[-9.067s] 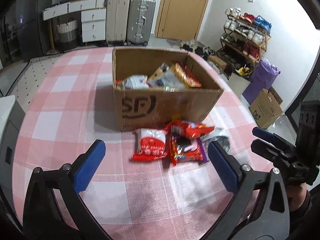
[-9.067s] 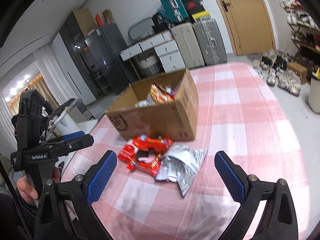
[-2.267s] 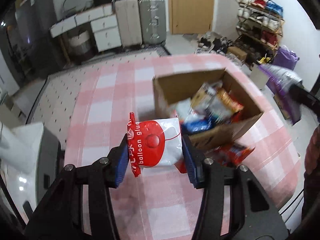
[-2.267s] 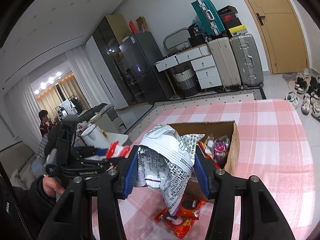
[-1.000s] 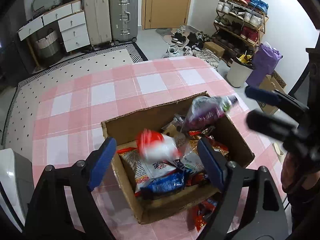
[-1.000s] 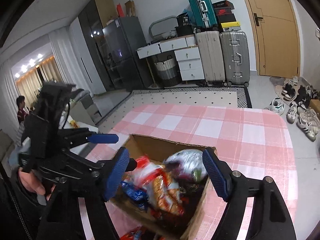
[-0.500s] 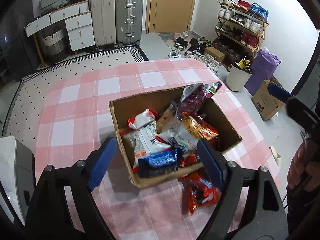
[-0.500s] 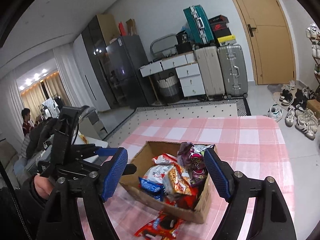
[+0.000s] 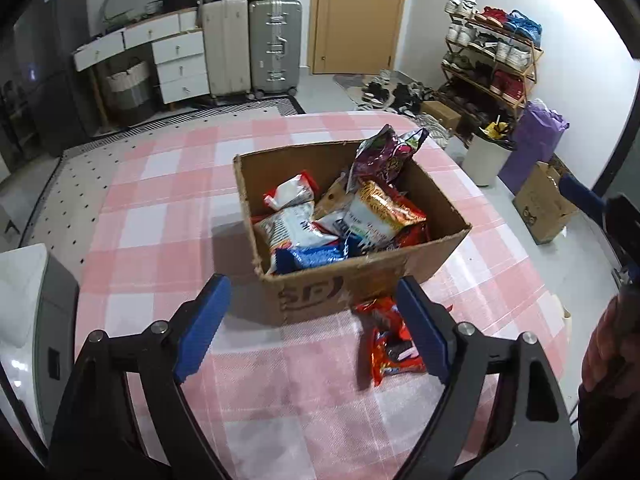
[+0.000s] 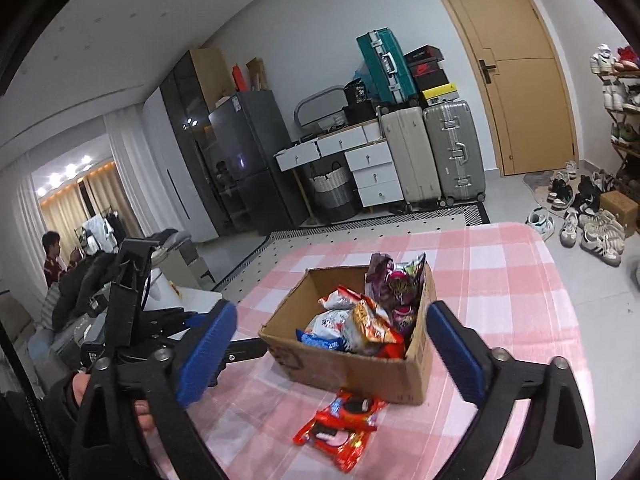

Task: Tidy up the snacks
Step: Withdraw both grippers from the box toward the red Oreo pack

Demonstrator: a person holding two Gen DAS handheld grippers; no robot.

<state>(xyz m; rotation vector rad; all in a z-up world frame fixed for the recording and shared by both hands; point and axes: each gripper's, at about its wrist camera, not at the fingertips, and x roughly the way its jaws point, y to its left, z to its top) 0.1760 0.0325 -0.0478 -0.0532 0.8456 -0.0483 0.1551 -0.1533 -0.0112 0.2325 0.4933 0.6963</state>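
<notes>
A brown cardboard box point(image 9: 352, 284) stands on the pink checked table point(image 9: 160, 216), filled with several snack packs. A purple bag point(image 9: 384, 156) stands upright at its far side. Two red snack packs point(image 9: 390, 344) lie on the cloth just in front of the box. My left gripper point(image 9: 312, 320) hangs open and empty before the box's front wall. In the right wrist view the box point(image 10: 348, 372) and red packs point(image 10: 344, 424) lie ahead of my right gripper point(image 10: 332, 344), whose jaws are opening with nothing between them. The left gripper's black frame point(image 10: 132, 320) shows at the left.
A white appliance point(image 9: 24, 280) stands at the table's left edge. Beyond the table are suitcases point(image 9: 276, 44), a white drawer unit point(image 9: 176, 60), a shoe rack point(image 9: 492, 60), a bin point(image 9: 486, 156) and a floor carton point(image 9: 540, 204). A hand point(image 9: 604, 352) shows at the right.
A red-white pack and the purple bag dropped into the box and now rest there. Both grippers drew back from the box toward the near table edge. The right jaws spread wider.
</notes>
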